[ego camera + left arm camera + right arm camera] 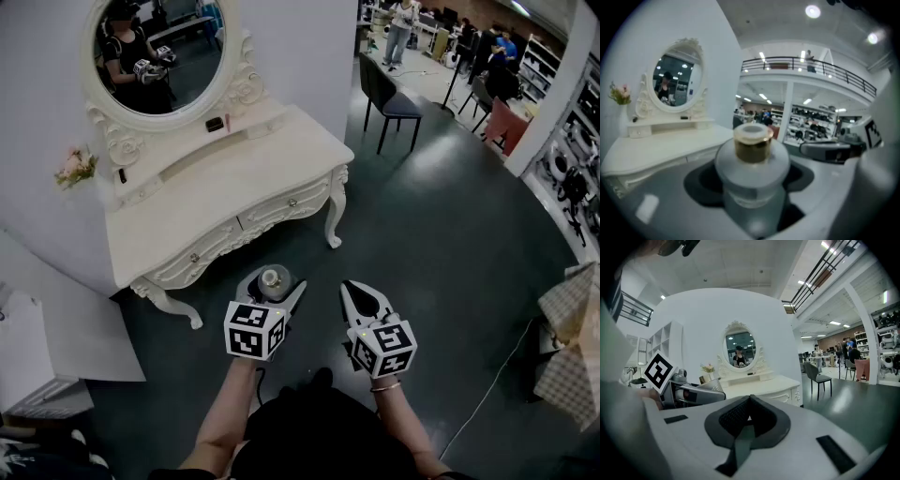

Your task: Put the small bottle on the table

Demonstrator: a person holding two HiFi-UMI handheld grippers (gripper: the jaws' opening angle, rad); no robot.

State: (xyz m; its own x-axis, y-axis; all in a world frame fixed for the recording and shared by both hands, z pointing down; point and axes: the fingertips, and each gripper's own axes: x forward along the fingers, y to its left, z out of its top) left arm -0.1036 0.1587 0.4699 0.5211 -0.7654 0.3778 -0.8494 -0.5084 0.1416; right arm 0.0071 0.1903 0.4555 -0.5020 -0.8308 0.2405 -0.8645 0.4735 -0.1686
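Your views are bright, lit by ceiling lights (812,11); gripper views bend hard with dark corners, and your bottle (752,164) is blurred close-up.

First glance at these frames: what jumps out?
The small bottle with its gold collar stands out first, gripped in the left gripper above the dark floor at the centre of the head view. Next comes the ornate white dressing table with its oval mirror, at upper left. The right gripper, beside the left one, is shut and empty.
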